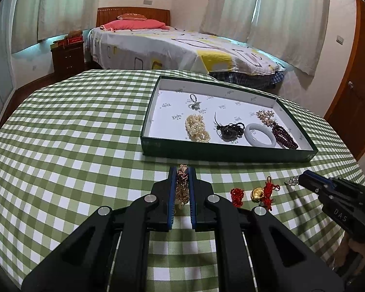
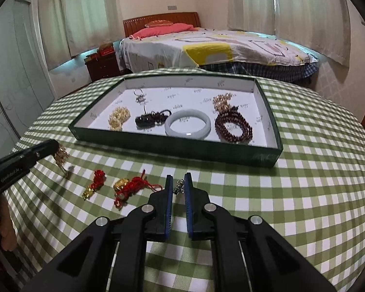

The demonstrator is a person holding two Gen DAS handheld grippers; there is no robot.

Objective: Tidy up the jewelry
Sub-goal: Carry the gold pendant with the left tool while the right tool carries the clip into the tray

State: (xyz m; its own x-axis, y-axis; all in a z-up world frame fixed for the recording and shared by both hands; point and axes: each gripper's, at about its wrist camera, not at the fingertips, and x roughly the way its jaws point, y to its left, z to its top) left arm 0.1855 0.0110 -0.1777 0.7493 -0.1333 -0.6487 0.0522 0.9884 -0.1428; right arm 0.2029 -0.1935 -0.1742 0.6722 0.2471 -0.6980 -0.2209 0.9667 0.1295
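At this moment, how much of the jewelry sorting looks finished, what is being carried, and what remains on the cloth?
Done: six pieces lie in the green tray, among them the white bangle and dark red bead bracelet. In hand: the left gripper clamps a gold chain piece; the right gripper pinches a small silver piece. Left: two red-and-gold knot charms lie on the checked cloth.

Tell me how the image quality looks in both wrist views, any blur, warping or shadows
Left wrist view: strong fisheye bending of the tray edge and tablecloth, dark vignette in the corners, jewelry fairly sharp. Right wrist view: same warping, the gold chain looks motion-blurred and casts a soft shadow on the cloth.
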